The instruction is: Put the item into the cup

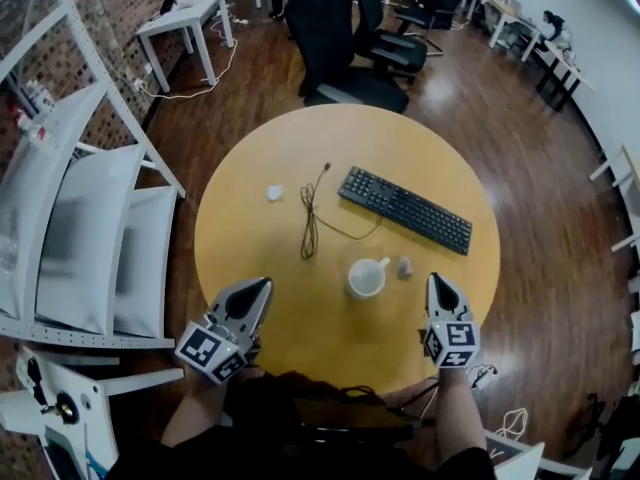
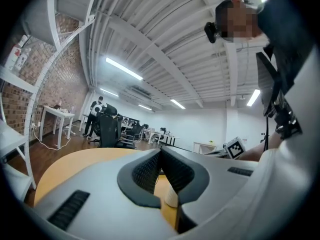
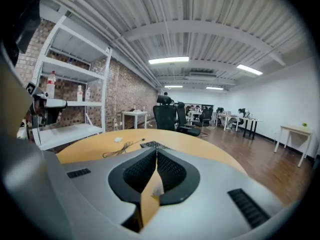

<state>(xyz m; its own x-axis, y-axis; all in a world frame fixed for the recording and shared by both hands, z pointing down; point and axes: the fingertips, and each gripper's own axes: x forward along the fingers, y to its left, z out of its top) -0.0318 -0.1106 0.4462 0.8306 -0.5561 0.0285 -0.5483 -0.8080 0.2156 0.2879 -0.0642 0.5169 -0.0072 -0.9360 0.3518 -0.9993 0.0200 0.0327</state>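
A white cup (image 1: 366,278) with a handle stands on the round yellow table (image 1: 300,148), near its front edge. Just to the cup's right lies a small grey item (image 1: 404,267), resting on the tabletop. My right gripper (image 1: 433,278) hovers a little right of the item with its jaws together and nothing held; in the right gripper view its tips (image 3: 156,151) meet, and the item (image 3: 157,190) shows through the slit below them. My left gripper (image 1: 264,284) sits left of the cup, shut and empty. The cup (image 2: 170,197) peeks out below its closed jaws (image 2: 160,150).
A black keyboard (image 1: 405,209) lies at the back right of the table, a dark coiled cable (image 1: 310,218) runs down the middle, and a small white object (image 1: 274,193) lies at the left. White shelving (image 1: 80,218) stands left of the table, office chairs (image 1: 350,38) behind it.
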